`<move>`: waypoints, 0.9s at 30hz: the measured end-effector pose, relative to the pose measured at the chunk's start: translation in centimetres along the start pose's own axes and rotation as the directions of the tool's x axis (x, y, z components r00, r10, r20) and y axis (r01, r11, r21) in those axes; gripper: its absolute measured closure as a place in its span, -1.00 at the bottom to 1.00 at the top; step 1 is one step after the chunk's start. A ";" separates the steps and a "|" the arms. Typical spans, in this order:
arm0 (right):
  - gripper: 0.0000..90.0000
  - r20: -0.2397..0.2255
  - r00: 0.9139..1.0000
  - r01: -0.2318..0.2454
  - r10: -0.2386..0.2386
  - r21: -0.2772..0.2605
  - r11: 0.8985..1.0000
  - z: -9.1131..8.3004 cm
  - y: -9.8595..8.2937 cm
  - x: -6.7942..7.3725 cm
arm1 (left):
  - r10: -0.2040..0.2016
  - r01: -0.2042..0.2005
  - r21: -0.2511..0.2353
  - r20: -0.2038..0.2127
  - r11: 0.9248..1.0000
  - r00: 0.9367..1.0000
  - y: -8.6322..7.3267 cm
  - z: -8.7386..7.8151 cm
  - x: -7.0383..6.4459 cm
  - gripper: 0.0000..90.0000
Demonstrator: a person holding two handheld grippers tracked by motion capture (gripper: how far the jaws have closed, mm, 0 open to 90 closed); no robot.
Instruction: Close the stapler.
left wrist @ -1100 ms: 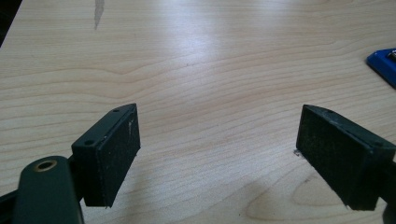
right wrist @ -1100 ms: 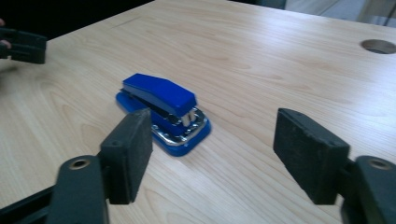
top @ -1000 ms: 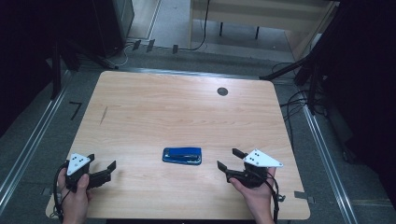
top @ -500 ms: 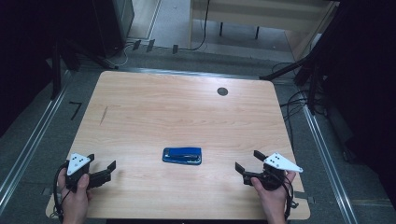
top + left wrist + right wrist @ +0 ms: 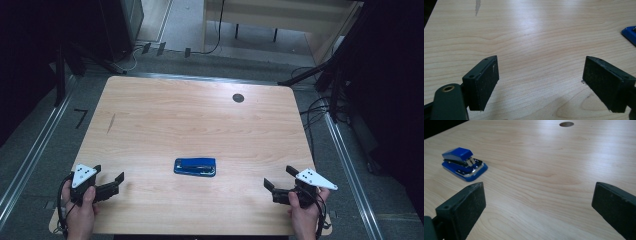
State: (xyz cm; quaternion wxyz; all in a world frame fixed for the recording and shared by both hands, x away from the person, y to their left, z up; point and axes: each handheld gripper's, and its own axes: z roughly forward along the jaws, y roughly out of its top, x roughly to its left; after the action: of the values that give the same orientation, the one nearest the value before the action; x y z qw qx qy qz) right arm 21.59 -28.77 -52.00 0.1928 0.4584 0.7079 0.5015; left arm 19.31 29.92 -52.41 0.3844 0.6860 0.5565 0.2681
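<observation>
1. We see the blue stapler [image 5: 195, 166] lying flat near the bench's [image 5: 200, 120] front middle.
2. Our left tongs [image 5: 107, 184] gape, holding nothing.
3. Our right tongs [image 5: 278, 183] gape too, well apart from it.

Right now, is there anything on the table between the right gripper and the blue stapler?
No. In the high view, bare wood lies between the right gripper and the blue stapler; the right gripper view shows the same.

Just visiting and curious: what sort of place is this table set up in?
Likely a lab or workshop: a bare wooden table holding one blue stapler, metal rails on a grey floor, and loose cables beside it.
</observation>
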 end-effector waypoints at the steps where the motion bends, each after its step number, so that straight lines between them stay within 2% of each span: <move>1: -1.00 0.008 1.000 -0.002 0.002 0.008 1.000 -0.3 -0.4 -0.4 | 0.001 -0.001 -0.001 0.000 1.000 1.000 0.0 0.0 0.0 -0.69; 4: -1.00 0.013 1.000 -0.003 0.003 0.012 1.000 -0.5 -0.7 -0.8 | 0.000 0.000 -0.001 0.000 1.000 1.000 0.0 0.0 0.0 -0.69; 6: -1.00 0.030 1.000 0.000 -0.001 0.015 1.000 -0.8 -1.0 -1.1 | 0.000 0.000 -0.001 -0.001 1.000 1.000 0.0 0.0 0.0 -0.69; 11: -1.00 0.072 0.997 -0.026 0.024 0.021 0.999 -1.6 -1.6 -2.1 | 0.000 0.000 -0.002 -0.001 1.000 1.000 0.0 0.0 0.0 -0.69; 15: -1.00 0.078 0.996 -0.040 0.038 0.026 0.999 -2.0 -1.9 -2.7 | -0.001 0.001 -0.001 -0.001 1.000 1.000 0.0 0.0 0.0 -0.69; 19: -1.00 0.108 0.993 -0.046 0.041 0.043 0.998 -2.5 -2.2 -3.3 | 0.000 0.000 -0.001 -0.002 1.000 1.000 0.0 0.0 0.0 -0.69; 27: -1.00 0.132 0.989 -0.067 0.061 0.043 0.997 -3.5 -2.8 -4.0 | -0.001 0.001 -0.003 -0.002 1.000 1.000 0.0 0.0 0.0 -0.69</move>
State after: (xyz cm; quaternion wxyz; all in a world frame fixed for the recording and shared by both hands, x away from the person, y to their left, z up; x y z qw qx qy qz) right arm 19.83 -34.22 -53.74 0.2117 0.5172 0.6903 0.4595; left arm 19.29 29.89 -52.41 0.3851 0.6849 0.5570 0.2691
